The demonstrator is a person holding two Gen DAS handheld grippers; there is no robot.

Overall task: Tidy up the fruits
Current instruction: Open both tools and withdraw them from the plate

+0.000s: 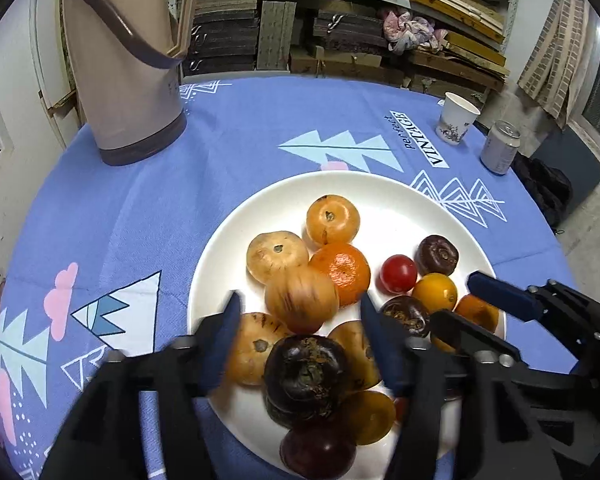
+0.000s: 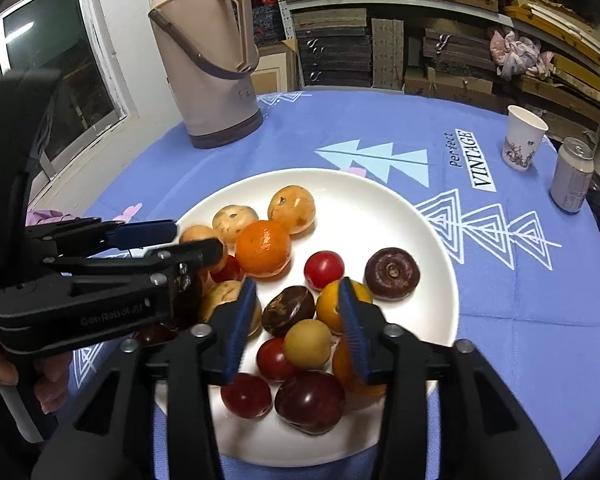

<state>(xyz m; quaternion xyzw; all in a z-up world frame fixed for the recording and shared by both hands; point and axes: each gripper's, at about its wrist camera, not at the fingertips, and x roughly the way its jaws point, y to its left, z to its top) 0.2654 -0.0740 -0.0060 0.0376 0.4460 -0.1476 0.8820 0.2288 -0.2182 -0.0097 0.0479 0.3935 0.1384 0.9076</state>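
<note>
The bench (image 1: pixel 228 152) wears a blue printed cloth, and on it, near the viewer, sits a wide white plate (image 2: pixel 400 208) that carries all the fruit. It looks rigid and smooth, so round fruit may roll on it.

The tan persimmon-like fruits (image 1: pixel 277 255) cluster on the plate's left. They seem fairly heavy and possibly soft-skinned, so take them across the widest part with gentle pressure. The mandarin (image 2: pixel 263 254) beside them should yield a little and grip well by its dimpled peel.

The dark purple fruit (image 2: pixel 392 273) on the right looks firm. The cherry tomato (image 2: pixel 324 269) is light, slick and easily crushed.

The left hand-held gripper (image 1: pixel 300 316) stands open over the tan pile, holding nothing. The right hand-held gripper (image 2: pixel 296 300) is partly open above the small fruits, also empty.
</note>
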